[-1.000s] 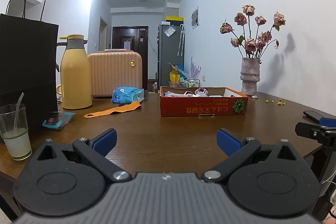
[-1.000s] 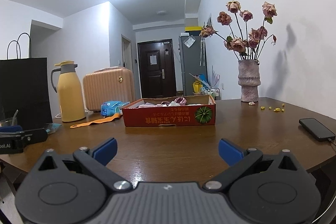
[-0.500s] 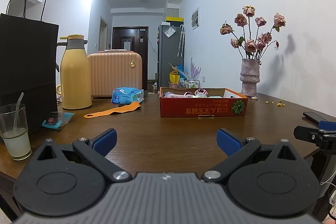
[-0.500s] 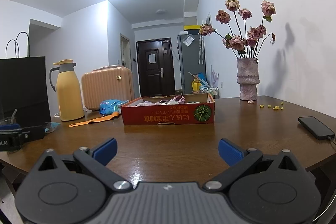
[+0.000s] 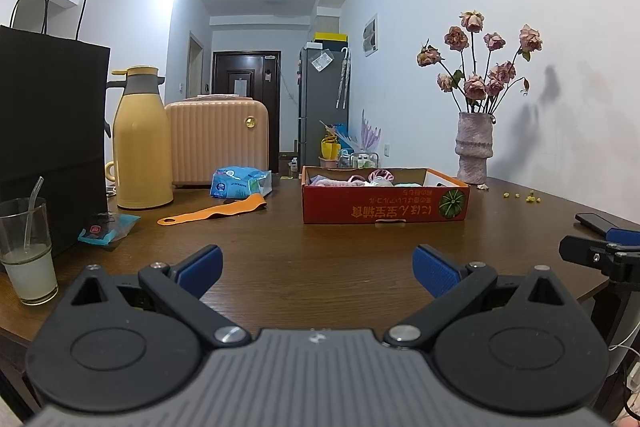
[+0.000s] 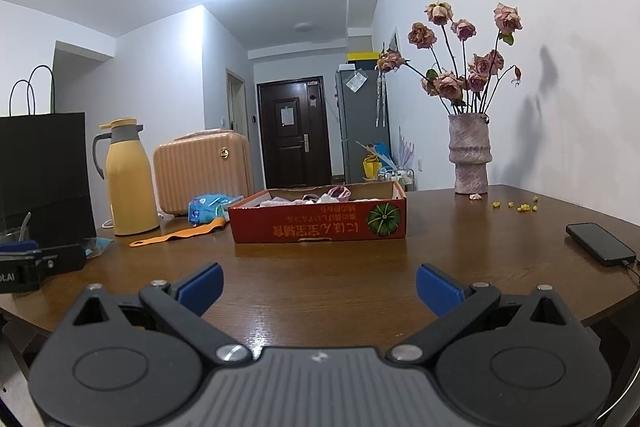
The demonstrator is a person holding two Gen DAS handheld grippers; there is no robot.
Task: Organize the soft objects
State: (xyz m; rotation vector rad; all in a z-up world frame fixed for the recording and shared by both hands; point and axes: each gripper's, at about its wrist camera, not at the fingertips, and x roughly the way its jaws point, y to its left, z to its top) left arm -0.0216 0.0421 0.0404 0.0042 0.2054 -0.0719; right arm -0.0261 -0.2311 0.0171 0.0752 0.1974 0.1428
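A red cardboard box (image 5: 384,205) holding several soft cloth items (image 5: 352,180) stands mid-table; it also shows in the right wrist view (image 6: 320,223). An orange strap (image 5: 216,211) and a blue soft pack (image 5: 240,183) lie left of the box. My left gripper (image 5: 318,267) is open and empty near the table's front edge, well short of the box. My right gripper (image 6: 319,287) is open and empty, also at the front edge. Its tip shows at the right of the left wrist view (image 5: 600,255).
A black paper bag (image 5: 48,147), a yellow thermos (image 5: 140,143), a peach case (image 5: 218,143) and a glass of drink (image 5: 28,255) stand at the left. A vase of dried roses (image 5: 474,151) stands at the back right. A phone (image 6: 600,243) lies at the right.
The right gripper has tilted slightly, so the box sits a little lower and farther in its view. The left gripper has barely moved. Both stay open.
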